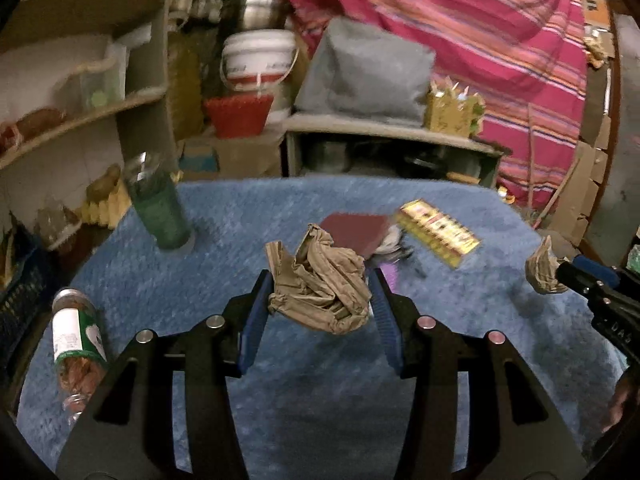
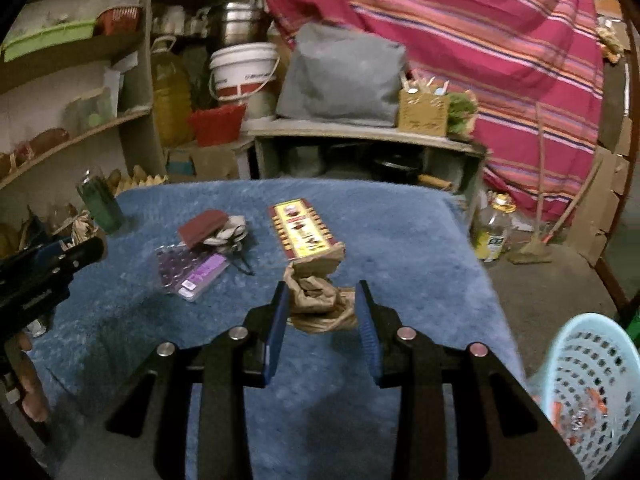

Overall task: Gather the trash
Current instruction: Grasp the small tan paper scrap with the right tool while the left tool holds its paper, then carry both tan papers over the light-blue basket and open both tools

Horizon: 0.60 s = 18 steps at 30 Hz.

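Observation:
My left gripper is shut on a crumpled brown paper wad and holds it above the blue cloth-covered table. My right gripper is shut on a second crumpled brown paper wad, also held above the table. The right gripper and its wad show at the right edge of the left wrist view. The left gripper shows at the left edge of the right wrist view with its wad. A light blue perforated basket with some scraps in it stands on the floor at the lower right.
On the table lie a yellow-red box, a maroon pouch, a purple blister pack, a green tumbler and a fallen plastic bottle. Shelves stand at left, a low cabinet and striped cloth behind.

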Available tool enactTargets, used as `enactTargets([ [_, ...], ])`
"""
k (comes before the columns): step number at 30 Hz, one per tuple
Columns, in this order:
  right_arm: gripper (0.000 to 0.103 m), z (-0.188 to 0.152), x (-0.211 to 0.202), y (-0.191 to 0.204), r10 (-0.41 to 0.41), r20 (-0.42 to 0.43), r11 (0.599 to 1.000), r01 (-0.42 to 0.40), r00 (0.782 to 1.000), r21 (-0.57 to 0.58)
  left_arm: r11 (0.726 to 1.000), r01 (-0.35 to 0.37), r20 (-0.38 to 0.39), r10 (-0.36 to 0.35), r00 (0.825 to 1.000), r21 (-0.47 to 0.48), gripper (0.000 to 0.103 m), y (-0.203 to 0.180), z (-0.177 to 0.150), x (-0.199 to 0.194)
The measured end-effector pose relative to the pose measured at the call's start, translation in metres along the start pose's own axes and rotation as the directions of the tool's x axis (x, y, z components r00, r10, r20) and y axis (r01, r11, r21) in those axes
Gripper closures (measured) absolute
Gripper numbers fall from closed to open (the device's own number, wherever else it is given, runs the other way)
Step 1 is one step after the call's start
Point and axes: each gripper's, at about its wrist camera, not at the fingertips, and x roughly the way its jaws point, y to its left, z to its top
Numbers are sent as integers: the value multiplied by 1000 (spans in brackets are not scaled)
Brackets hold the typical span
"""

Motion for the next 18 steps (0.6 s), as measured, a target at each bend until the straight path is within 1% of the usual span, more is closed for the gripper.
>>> enactTargets([
  [3,69,1,-25,-23,-27,37,1000,27,999,10,1000,-5,45,4,999,21,55,-22,4,-16],
  [6,69,1,-50,-51,-57,62,998,55,996,36,1000,15,56,-16,998,26,55,-44,6,-26],
  [8,69,-2,-65,-77,-86,68,995,81,994,61,999,51,50,-52,997,18,55,-65,6,-31],
  [13,69,-12,-94,-135,-157,74,982,148,985,122,989,135,37,-138,990,67,55,-130,2,-37],
  [15,69,-20,-106,-163,-197,73,972,184,978,148,983,168,31,-171,985,80,55,-154,1,-38],
  [16,69,-23,-110,-173,-206,70,968,193,976,161,976,196,22,-199,980,92,55,-173,-1,-38],
  [18,69,-30,-117,-194,-227,62,959,212,972,187,967,230,11,-232,973,111,55,-198,-6,-39],
])
